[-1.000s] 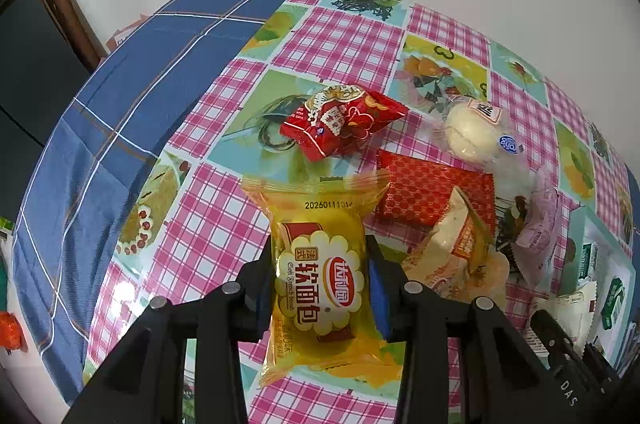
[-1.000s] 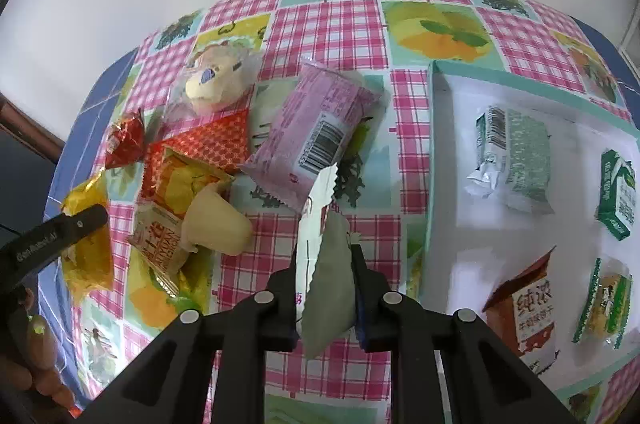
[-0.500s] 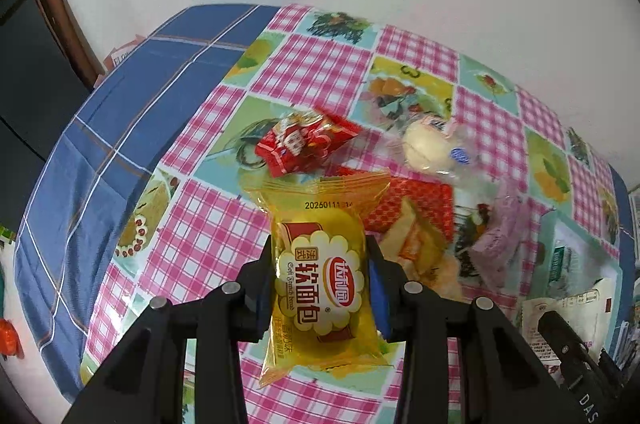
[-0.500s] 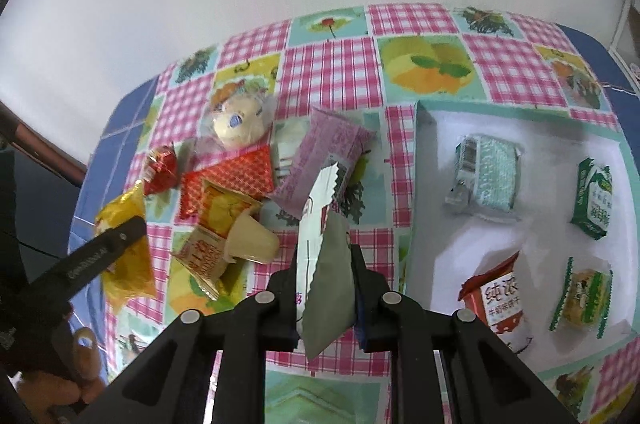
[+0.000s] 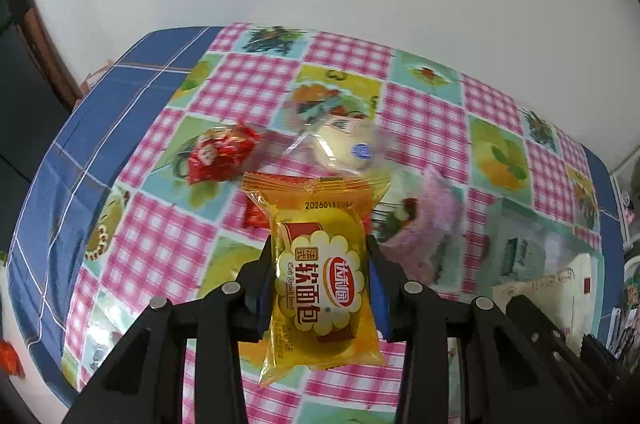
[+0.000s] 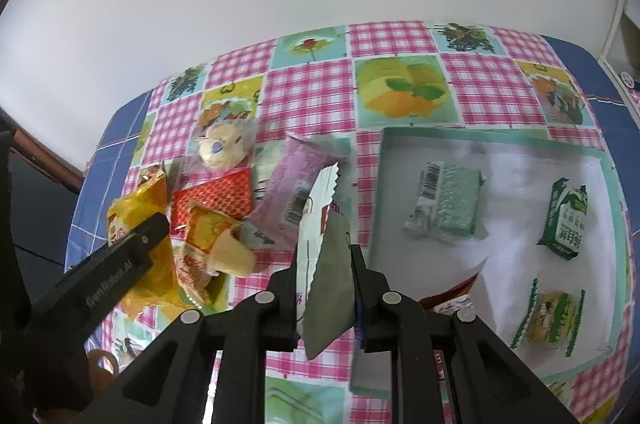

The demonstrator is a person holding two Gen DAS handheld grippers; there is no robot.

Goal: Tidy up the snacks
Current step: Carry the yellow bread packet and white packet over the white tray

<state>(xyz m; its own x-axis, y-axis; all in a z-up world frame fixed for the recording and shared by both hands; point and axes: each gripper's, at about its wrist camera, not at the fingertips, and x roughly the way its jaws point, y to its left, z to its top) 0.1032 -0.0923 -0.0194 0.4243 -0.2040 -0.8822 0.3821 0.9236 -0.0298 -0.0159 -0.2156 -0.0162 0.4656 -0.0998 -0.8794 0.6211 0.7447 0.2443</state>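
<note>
My left gripper (image 5: 320, 276) is shut on a yellow soft-bread packet (image 5: 320, 272) and holds it above the checked tablecloth; the gripper and packet also show in the right wrist view (image 6: 132, 224). My right gripper (image 6: 326, 264) is shut on a white and grey-green sachet (image 6: 326, 256), held upright above the table just left of the white tray (image 6: 520, 184). The tray holds several green and red snack packets, among them a pale green one (image 6: 448, 204) and a green carton-like pack (image 6: 566, 220).
Loose snacks lie in a pile left of the tray: a pink packet (image 6: 298, 192), a red checked packet (image 6: 216, 198), a round bun in clear wrap (image 6: 220, 148), a red wrapper (image 5: 220, 154), an orange packet with a pale jelly cup (image 6: 224, 248). A white wall stands behind the table.
Both grippers have risen and drawn back from the table with their packets still held, so the snacks and tray look smaller. The left view has swung right, toward the tray.
</note>
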